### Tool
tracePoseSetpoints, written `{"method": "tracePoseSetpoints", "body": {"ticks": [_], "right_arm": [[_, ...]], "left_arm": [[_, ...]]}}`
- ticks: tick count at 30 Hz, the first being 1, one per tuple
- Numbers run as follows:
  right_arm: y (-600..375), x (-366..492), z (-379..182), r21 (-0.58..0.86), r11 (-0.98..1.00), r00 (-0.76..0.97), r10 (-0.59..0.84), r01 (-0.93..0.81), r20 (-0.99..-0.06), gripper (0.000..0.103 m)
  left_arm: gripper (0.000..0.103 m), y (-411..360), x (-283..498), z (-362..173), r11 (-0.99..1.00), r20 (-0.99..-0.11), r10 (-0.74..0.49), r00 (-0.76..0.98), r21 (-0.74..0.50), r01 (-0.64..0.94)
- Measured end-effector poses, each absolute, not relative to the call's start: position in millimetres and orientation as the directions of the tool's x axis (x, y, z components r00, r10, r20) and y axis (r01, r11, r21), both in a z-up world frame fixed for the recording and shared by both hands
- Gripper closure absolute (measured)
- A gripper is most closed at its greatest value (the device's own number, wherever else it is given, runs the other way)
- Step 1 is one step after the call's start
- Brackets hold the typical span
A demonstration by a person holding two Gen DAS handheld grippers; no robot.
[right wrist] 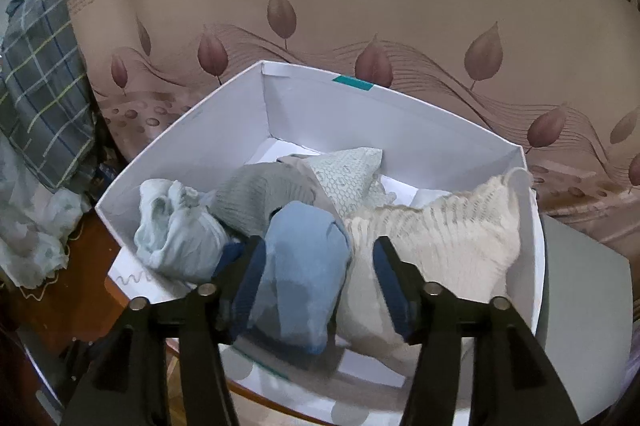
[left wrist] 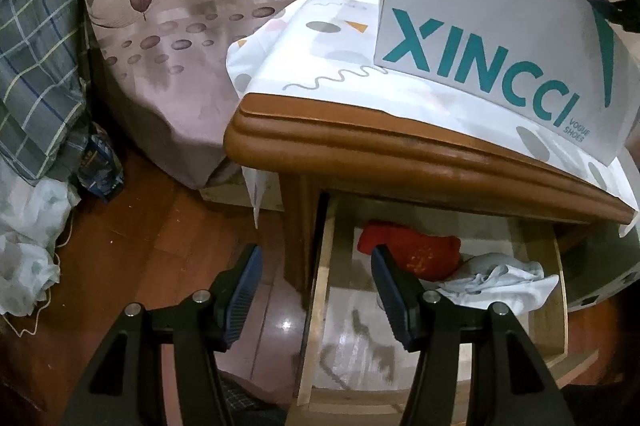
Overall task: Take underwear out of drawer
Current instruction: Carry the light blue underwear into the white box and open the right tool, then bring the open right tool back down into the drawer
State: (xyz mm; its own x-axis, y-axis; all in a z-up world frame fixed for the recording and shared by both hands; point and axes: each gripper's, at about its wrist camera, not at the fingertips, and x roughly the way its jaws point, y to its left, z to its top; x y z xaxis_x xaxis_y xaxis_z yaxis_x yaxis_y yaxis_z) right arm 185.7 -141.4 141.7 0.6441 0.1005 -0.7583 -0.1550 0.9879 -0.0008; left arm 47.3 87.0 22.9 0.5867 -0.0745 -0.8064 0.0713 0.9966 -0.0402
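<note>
Under the wooden nightstand (left wrist: 360,150) the drawer (left wrist: 320,290) stands pulled out. A red garment (left wrist: 420,250) and a crumpled pale blue-white garment (left wrist: 496,282) lie at its back. My left gripper (left wrist: 316,252) hovers open and holds nothing, its fingers straddling the drawer's left wall. On the nightstand sits a white shoe box (left wrist: 480,38), seen from above in the right wrist view (right wrist: 192,138) and holding several garments. A folded light-blue piece of underwear (right wrist: 304,266) rests over the box's near rim between the fingers of my right gripper (right wrist: 319,244). The left pad touches it and the right pad stands clear, so the jaws are open.
In the box lie a pale blue bundle (right wrist: 176,234), a grey knit piece (right wrist: 260,194), a white patterned piece (right wrist: 348,170) and a cream ribbed garment (right wrist: 448,238). A leaf-print fabric (left wrist: 180,6) hangs behind. Plaid cloth (left wrist: 36,66) and white cloth (left wrist: 28,246) pile at left over the wooden floor (left wrist: 160,246).
</note>
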Motion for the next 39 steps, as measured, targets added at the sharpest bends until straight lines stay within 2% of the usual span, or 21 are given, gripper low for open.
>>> {"method": "tracePoseSetpoints", "body": {"ticks": [2,4,6,12,17,22,28,36,39], "right_arm": [[-144,175,147,-0.008,0.987,0.656,0.101,-0.162,-0.748,0.039],[-147,162,152,-0.011,0.984,0.665,0.111,-0.177,-0.738,0.038],[-150,147,158,-0.022,0.981,0.675,0.116,-0.192,-0.728,0.032],[-155,81,166,-0.114,0.955,0.729,0.131,-0.275,-0.671,0.015],[-154,33,144,-0.152,0.912,0.693,0.172,-0.38,-0.7,0.007],[-144,11,94,-0.144,0.847,0.575,0.214,-0.512,-0.79,0.007],[-134,17,27,-0.123,0.812,0.456,0.188,-0.57,-0.87,0.007],[-120,39,-35,-0.193,0.754,0.407,0.106,-0.628,-0.907,0.007],[-113,46,-56,-0.242,0.711,0.408,0.07,-0.661,-0.91,0.007]], "left_arm": [[0.045,86,47,22,0.997,-0.806,-0.065,0.588,-0.028,0.073],[0.045,84,47,21,0.997,-0.804,-0.054,0.592,-0.011,0.076],[0.045,84,47,21,0.997,-0.803,-0.055,0.593,-0.008,0.082],[0.045,88,47,21,0.997,-0.808,-0.044,0.587,-0.002,0.072],[0.045,100,49,23,0.999,-0.805,-0.042,0.592,-0.033,0.026],[0.045,116,51,23,0.997,-0.812,-0.036,0.582,-0.066,-0.03],[0.045,128,54,17,0.991,-0.833,-0.068,0.549,-0.121,-0.062],[0.045,126,57,12,0.993,-0.855,-0.051,0.516,-0.1,-0.067],[0.045,129,59,8,0.988,-0.865,-0.082,0.496,-0.136,-0.074]]}}
